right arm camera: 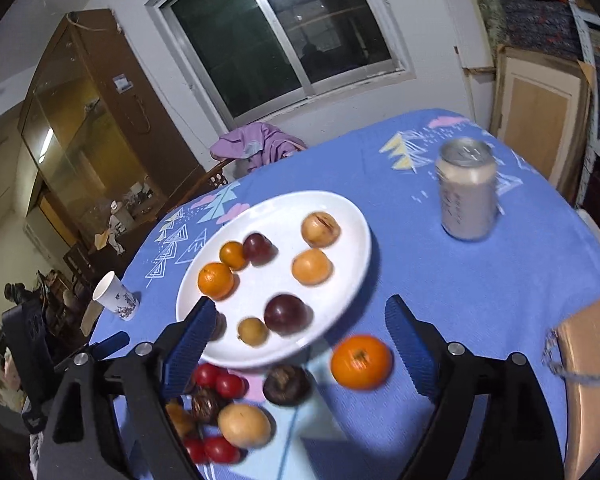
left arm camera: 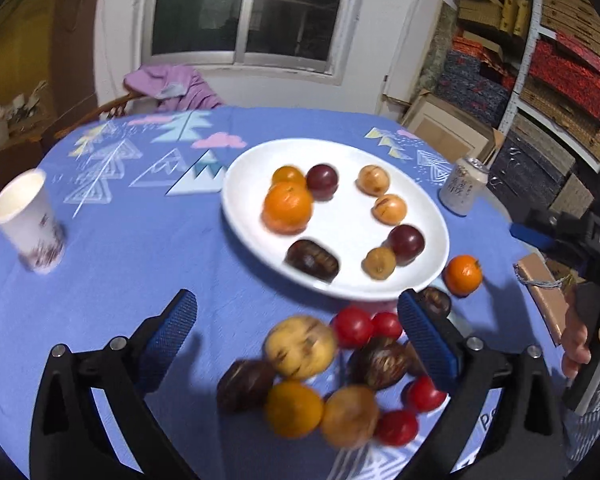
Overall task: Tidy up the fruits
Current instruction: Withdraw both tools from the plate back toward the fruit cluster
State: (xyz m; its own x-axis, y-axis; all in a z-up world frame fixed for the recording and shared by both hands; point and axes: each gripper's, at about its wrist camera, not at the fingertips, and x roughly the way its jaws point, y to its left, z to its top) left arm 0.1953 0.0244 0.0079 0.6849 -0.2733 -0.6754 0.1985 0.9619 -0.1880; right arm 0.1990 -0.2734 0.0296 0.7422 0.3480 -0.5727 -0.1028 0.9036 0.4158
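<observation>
The white plate [left arm camera: 236,208] sits in the middle of the round table with the blue cloth [left arm camera: 140,248]. It is smooth and shiny, and it has a low rim, so round fruits do not roll off. On the plate the fruits lie in small groups: two oranges [left arm camera: 288,206] next to a dark red plum [left arm camera: 322,181], and pale yellow fruits [left arm camera: 374,180] on the other side. That looks like sorting by kind.

More fruits wait in a heap on the cloth, just in front of the plate: small shiny red tomatoes [left arm camera: 354,326], a bumpy yellow fruit [left arm camera: 300,346], dark brown ones [left arm camera: 378,362], and one orange [right arm camera: 361,361] alone near the plate's edge.

The left claw [left arm camera: 298,340] is wide open and holds nothing. It hangs over the heap. The right claw [right arm camera: 300,346] is open too and empty, close to the lone orange. Their blue pads [right arm camera: 410,344] are rough, which I think helps hold slippery fruit.

A paper cup [left arm camera: 28,224] stands far left of the plate. A metal can [right arm camera: 466,194] stands to its right.
</observation>
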